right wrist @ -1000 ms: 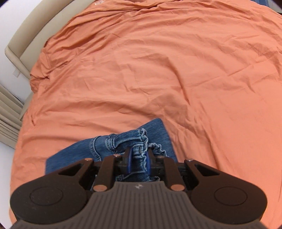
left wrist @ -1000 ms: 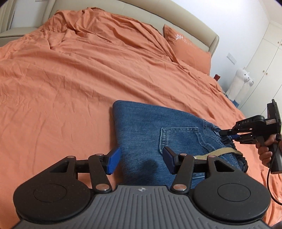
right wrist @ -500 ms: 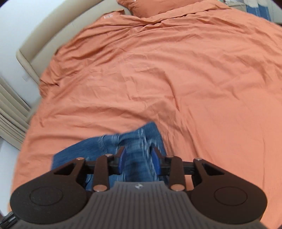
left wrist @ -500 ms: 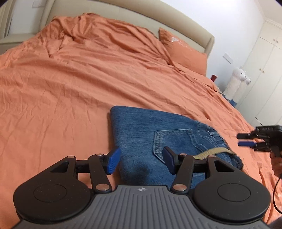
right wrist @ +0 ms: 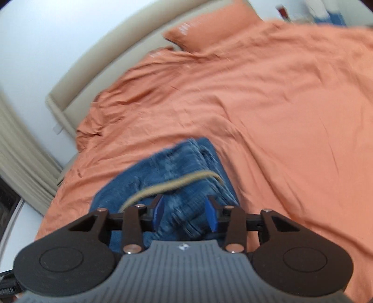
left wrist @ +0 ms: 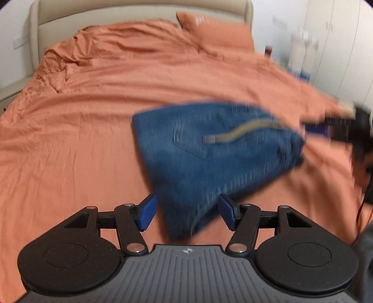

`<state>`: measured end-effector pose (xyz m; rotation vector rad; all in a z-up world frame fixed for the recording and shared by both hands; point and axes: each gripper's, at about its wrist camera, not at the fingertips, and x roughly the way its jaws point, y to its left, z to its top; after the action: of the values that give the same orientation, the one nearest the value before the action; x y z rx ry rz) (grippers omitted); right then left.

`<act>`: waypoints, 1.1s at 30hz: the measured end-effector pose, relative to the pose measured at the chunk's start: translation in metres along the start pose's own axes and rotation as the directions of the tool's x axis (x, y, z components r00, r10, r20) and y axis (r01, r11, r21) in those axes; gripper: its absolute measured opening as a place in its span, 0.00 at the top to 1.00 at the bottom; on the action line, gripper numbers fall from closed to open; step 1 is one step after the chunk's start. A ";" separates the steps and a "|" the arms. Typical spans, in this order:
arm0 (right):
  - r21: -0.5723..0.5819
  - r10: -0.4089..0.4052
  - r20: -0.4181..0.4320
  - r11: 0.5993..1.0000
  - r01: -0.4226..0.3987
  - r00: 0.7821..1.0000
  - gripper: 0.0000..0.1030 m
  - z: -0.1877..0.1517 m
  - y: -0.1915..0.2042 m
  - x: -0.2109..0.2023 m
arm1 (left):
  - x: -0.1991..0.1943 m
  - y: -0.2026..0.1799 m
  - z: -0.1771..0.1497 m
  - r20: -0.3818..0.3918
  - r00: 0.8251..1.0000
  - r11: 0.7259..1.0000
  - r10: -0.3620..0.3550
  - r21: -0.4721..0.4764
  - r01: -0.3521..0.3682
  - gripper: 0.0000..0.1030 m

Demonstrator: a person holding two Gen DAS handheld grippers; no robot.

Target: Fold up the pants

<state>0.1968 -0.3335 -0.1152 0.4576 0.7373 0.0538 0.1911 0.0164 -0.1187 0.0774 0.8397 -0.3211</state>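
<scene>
Your left gripper (left wrist: 184, 215) is opening wide and grips nothing. The folded pants (left wrist: 214, 151) lie on the bed (left wrist: 81, 139) just ahead. Your right gripper (right wrist: 185, 215) stands partly open over them, apparently gripping nothing; blur obscures contact.

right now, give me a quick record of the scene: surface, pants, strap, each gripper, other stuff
surface: bed with orange sheet, beige headboard
pants: blue jeans folded into a compact stack, lying on the sheet, back pocket up
strap: tan strap lying across the top of the jeans
left gripper: jaws opening, near corner of the jeans between them, pads not pressing
right gripper: open, above the jeans, nothing held
other: orange pillow by the headboard
blur: both views smeared
</scene>
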 end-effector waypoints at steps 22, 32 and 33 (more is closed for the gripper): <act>-0.003 -0.026 -0.127 1.000 0.026 0.992 0.78 -0.013 -0.038 0.037 | 0.034 -0.043 0.014 -0.139 0.925 0.880 0.352 0.385 -0.277 0.79; -0.034 -0.057 -0.175 0.998 0.052 0.983 0.82 -0.019 -0.046 0.047 | 0.061 -0.019 -0.027 -0.290 0.913 0.943 0.288 0.254 -0.216 0.84; -0.035 -0.059 -0.175 0.998 0.053 0.983 0.82 -0.019 -0.046 0.047 | 0.057 -0.016 -0.025 -0.308 0.913 0.951 0.269 0.235 -0.201 0.85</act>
<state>0.2140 -0.3575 -0.1770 0.4061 0.9215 0.0532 0.2042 -0.0085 -0.1769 0.4292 1.1242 -0.1625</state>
